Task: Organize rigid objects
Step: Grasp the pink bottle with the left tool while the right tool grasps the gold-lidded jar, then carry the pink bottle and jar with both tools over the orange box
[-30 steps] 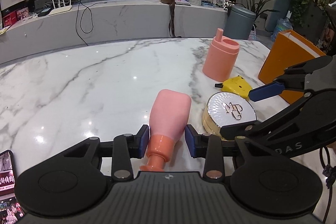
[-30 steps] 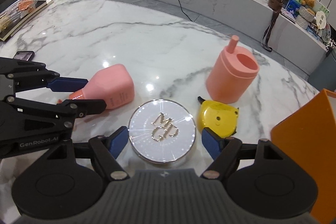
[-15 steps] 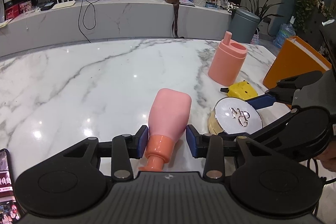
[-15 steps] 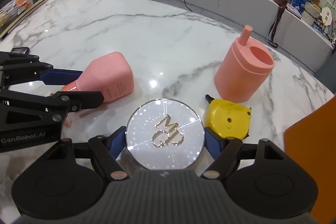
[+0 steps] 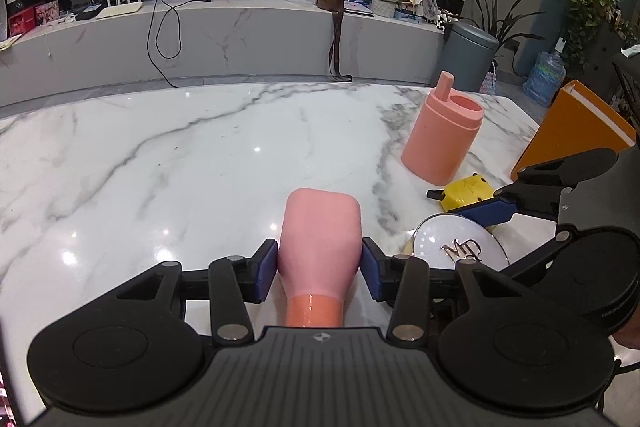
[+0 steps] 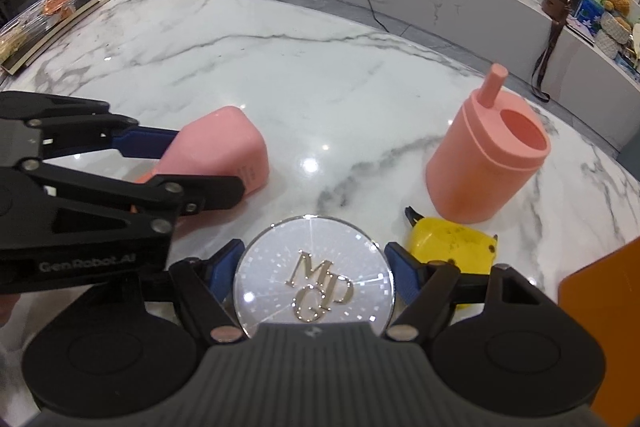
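Left wrist view shows your left gripper (image 5: 319, 269) squeezing the pink bottle (image 5: 320, 239). Both blue pads (image 5: 267, 269) press on the sides of the bottle's wide body. The bottle points away from you, with its orange neck tucked back under the gripper. You cannot tell from this view if the bottle is off the marble table (image 5: 180, 155) or lying on it.

Your right gripper (image 6: 314, 277) is clenched around the round silver tin (image 6: 314, 281) with gold letters on its lid. One blue pad touches each side of the tin. In the left wrist view the tin (image 5: 460, 247) sits just to the right of the bottle.

Use the tin as your marker. The yellow tape measure (image 6: 452, 245) lies just beside the tin, on its right. The pink cup (image 6: 486, 163) with a straw stands upright behind the tape measure, close to it. The pink bottle (image 6: 224, 153) is to the left of the tin and a little farther back. The orange binder (image 5: 576, 131) stands at the table's edge, well to the right of the tin.
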A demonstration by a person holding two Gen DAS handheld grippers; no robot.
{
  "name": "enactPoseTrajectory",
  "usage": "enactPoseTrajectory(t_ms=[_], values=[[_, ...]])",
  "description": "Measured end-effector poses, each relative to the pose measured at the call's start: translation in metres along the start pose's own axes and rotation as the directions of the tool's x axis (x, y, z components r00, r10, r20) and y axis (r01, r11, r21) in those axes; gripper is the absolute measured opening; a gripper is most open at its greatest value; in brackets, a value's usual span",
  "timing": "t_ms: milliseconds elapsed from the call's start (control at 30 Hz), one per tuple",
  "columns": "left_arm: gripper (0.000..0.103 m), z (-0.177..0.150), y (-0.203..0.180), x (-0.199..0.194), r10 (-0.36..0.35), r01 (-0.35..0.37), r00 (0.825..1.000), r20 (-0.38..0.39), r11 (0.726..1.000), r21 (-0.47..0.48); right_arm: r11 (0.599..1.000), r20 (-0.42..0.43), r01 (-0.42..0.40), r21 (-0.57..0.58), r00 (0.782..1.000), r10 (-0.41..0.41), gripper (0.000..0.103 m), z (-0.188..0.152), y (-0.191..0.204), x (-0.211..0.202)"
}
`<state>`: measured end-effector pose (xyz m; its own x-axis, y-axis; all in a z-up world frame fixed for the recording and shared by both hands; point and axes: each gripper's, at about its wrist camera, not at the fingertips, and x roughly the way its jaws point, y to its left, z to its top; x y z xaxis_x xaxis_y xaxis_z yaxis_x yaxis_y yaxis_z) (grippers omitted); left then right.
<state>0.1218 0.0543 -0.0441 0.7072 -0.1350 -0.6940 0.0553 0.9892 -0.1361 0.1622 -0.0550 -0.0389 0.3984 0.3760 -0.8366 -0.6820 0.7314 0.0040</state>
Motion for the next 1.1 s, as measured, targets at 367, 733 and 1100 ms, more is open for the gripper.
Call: enactPoseTrajectory(t_ms=[367,733,1100], values=[[0.05,0.004,-0.011,-0.008,0.028,-0.027,1.0,-0.007,1.0,0.012,1.0,-0.011,-0.018,-0.018,1.0,0.017,0.075,-0.001,0.0,-0.008],[0.05,0.012,-0.039,-0.039,0.033,-0.035,0.999,0.04,0.998,0.043,1.0,0.04,0.027,0.005,0.999,-0.027,0.075,-0.009,-0.016,-0.051],[0.05,0.023,-0.085,-0.058,0.011,-0.018,0.997,0.078,0.996,0.087,0.992,0.106,0.099,0.078,0.989,-0.107,0.075,-0.026,-0.053,-0.107]])
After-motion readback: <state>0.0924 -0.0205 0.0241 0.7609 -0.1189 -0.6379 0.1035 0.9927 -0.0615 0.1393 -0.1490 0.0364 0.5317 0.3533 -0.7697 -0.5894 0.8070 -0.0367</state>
